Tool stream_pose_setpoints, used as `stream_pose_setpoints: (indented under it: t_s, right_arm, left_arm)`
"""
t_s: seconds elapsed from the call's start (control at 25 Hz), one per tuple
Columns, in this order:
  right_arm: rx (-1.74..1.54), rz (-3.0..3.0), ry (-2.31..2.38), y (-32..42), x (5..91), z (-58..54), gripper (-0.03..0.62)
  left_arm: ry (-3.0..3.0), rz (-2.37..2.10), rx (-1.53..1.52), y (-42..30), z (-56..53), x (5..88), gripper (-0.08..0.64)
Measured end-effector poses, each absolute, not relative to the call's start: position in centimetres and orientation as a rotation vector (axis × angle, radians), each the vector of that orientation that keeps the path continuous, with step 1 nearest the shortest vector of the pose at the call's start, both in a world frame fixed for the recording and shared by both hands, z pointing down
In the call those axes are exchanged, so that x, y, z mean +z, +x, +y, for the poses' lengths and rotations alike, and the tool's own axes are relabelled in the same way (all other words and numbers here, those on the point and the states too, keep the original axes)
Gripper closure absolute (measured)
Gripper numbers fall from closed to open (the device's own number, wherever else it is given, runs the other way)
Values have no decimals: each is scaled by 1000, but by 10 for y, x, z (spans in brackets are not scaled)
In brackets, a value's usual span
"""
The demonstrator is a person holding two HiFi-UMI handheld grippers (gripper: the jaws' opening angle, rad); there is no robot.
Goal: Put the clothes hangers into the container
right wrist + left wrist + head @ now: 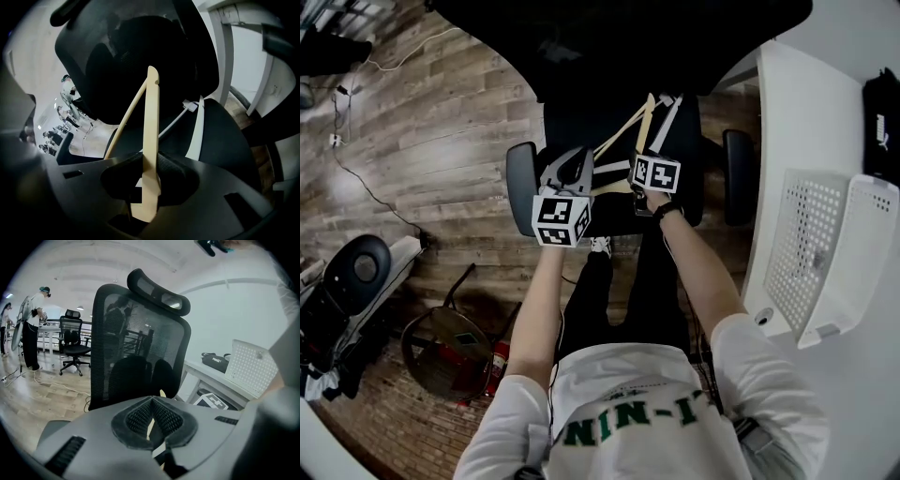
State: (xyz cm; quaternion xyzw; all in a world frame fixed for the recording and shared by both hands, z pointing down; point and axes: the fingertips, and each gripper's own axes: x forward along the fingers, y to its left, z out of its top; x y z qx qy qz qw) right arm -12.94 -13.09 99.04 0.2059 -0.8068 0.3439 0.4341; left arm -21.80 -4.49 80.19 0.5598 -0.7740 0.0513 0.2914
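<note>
A pale wooden hanger (623,127) and a white hanger (666,122) lie on the black seat of an office chair (572,122). In the right gripper view my right gripper (149,161) is shut on one arm of the wooden hanger (151,117), which runs straight up from the pads. The white hanger (199,126) lies beside it on the seat. My left gripper (567,169) hangs just left of the right one (652,159). Seen close, the left gripper (151,401) has its pads together, with a thin pale strip of the wooden hanger (150,427) between them.
A white perforated container (811,253) lies on the white table at the right, also visible in the left gripper view (248,369). A black bag (881,122) sits farther back on the table. The chair's mesh backrest (136,333) rises ahead, armrests on both sides. Cables cross the wood floor.
</note>
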Motion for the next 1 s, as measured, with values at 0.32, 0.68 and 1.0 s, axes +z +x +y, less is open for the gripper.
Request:
stream_pose_setpoints:
  t_s: [0.32, 0.68, 1.0]
  right_arm:
    - [698, -2140, 513, -116, 894, -147, 482]
    - [567, -2303, 578, -95, 736, -162, 482]
    - [418, -2467, 578, -76, 604, -159, 482]
  left_arm:
    - [1582, -2040, 150, -212, -49, 733, 555]
    - [1706, -2021, 178, -197, -51, 631, 555]
    - [1774, -2070, 151, -176, -46, 532, 555]
